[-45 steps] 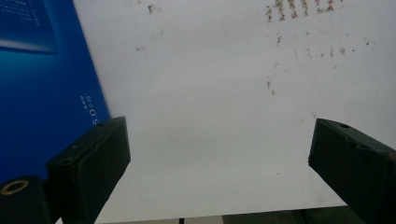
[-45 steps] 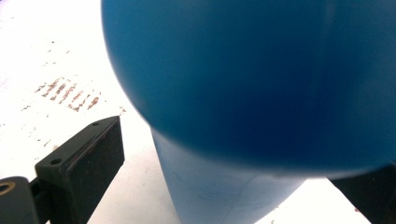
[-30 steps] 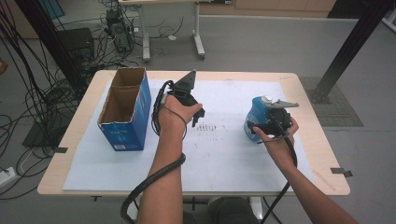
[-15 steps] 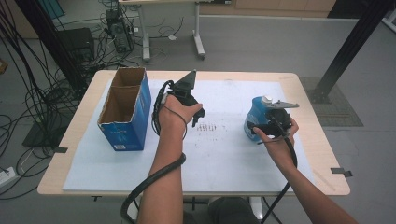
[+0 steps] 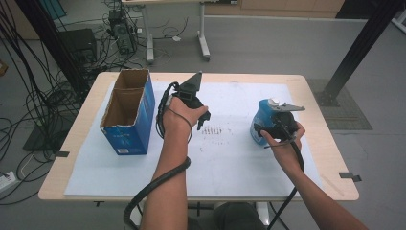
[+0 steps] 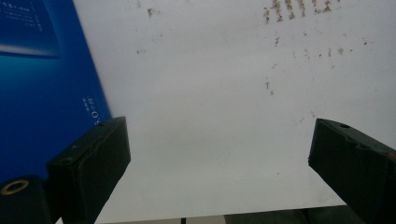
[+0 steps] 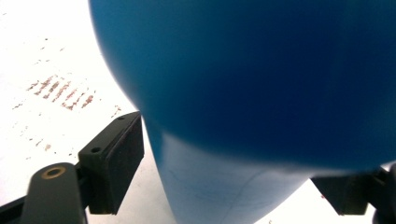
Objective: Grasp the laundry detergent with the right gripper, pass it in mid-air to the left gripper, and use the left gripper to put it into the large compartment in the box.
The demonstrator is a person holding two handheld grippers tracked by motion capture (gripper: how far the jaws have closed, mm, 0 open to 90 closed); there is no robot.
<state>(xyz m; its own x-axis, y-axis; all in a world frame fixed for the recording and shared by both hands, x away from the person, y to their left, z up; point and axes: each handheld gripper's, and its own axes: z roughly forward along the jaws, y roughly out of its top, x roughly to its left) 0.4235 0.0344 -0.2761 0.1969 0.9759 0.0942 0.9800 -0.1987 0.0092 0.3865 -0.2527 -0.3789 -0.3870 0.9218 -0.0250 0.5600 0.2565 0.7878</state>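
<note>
A blue pouch [image 5: 262,123] with a white cap [image 5: 273,102] stands on the white sheet at the table's right. My right gripper [image 5: 266,129] reaches around it from the near side. Its jaws have just been closing. In the right gripper view the pouch [image 7: 243,93] sits between the jaws of the right gripper [image 7: 229,170], with the left pad against its narrow lower part and the right pad partly hidden behind its bulge. My left gripper [image 5: 202,120] hovers over the sheet's middle, beside the blue box. In its own view the left gripper [image 6: 217,140] is open with nothing between the jaws.
An open blue cardboard box [image 5: 127,115] stands at the left of the table, its side [image 6: 42,93] close to my left jaw. The white sheet [image 5: 230,158] carries a patch of brown marks [image 5: 215,130]. A table edge [image 5: 201,194] runs along the front.
</note>
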